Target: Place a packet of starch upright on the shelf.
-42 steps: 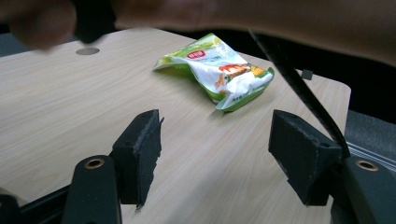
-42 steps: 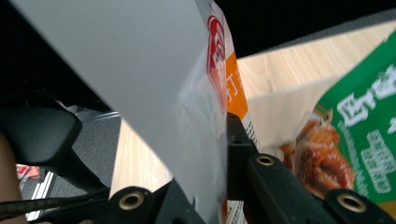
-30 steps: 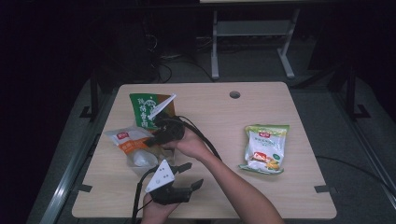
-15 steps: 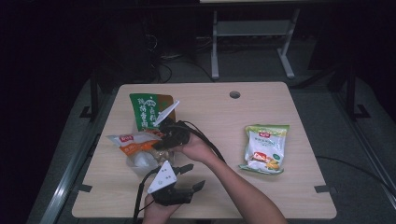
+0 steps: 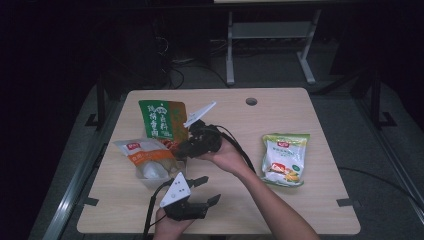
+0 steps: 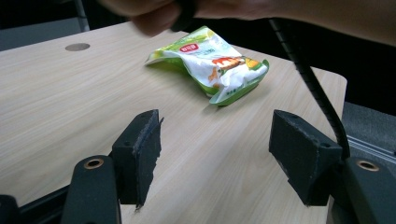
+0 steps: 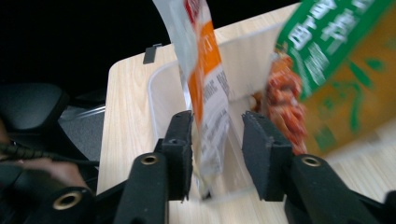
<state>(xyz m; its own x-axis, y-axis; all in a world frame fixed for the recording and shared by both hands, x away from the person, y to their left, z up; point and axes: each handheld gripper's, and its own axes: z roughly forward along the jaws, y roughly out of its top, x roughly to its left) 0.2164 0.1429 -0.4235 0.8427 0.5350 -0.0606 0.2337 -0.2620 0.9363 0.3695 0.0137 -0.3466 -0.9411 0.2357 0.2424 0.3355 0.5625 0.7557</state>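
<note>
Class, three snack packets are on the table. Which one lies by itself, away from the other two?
The light green and white packet, alone on the table's right side. The dark green and orange packet and the white and orange packet sit together at the left, beside the right gripper.

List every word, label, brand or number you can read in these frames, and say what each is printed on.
Green and orange packet: large white Chinese characters on its green part, too blurred to read.
White and orange packet: small red label with white marks, and grey print in the right gripper view, both unreadable.
Green and white packet: red brand label with white characters, too small to read.
Nothing legible on the table.
</note>
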